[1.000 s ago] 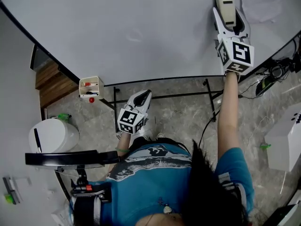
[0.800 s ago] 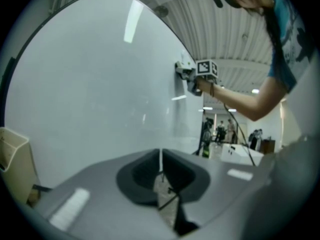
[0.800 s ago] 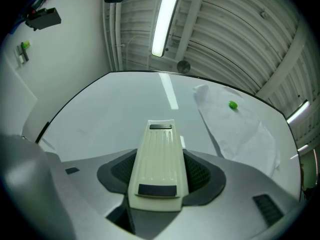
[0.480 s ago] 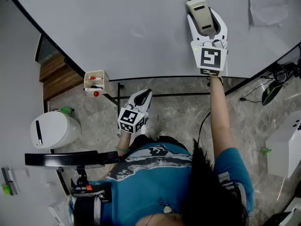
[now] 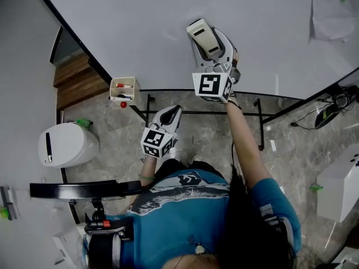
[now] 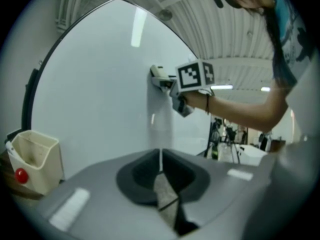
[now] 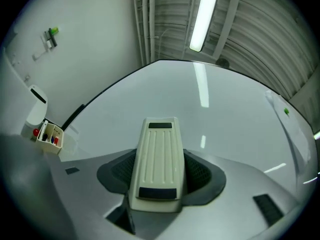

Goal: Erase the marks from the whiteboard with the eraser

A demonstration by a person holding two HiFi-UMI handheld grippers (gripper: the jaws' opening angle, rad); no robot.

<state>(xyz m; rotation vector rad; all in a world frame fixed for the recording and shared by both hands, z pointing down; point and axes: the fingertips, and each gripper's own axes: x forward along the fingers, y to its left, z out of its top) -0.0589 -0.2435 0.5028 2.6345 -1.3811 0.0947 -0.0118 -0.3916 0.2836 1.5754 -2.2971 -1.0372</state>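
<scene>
Right hand-held gripper is clamped on the cream eraser, which sits against the whiteboard near its bottom edge. No marks show on the board in any view, so the wiping looks mostly or fully done, with at most faint residue that cannot be made out. Left hand-held gripper hangs below the board, jaws together on nothing, and the small cream holder at the board's lower-left edge carries a few markers, red and dark, with a red round knob just under it.
</scene>
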